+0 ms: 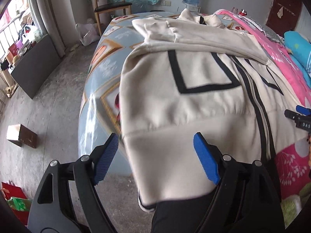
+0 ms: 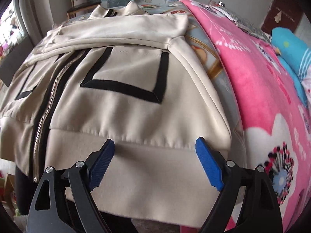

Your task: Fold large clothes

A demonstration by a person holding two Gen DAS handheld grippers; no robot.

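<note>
- Jaws of your left hand-held gripper (image 1: 155,155) stand wide, gripping nothing, over the hem's left corner.
- Cream jacket (image 1: 194,101) lies zipped on the bed (image 1: 101,89), sleeves folded across its chest.
- Your right hand-held gripper (image 2: 155,161) gapes empty over the hem's right part, beside the pink blanket (image 2: 262,89).

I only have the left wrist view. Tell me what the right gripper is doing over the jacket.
Observer: The right gripper is open above the waistband, nothing between its pads.
Operator: Say which side of the zip it is on.
Observer: The zip runs to the left of it in its view; the gripper sits over the panel with the black outlined square.
Operator: Report what lies past that edge of the jacket.
Observer: A pink blanket runs along the jacket, with a white flower print near the gripper.
</note>
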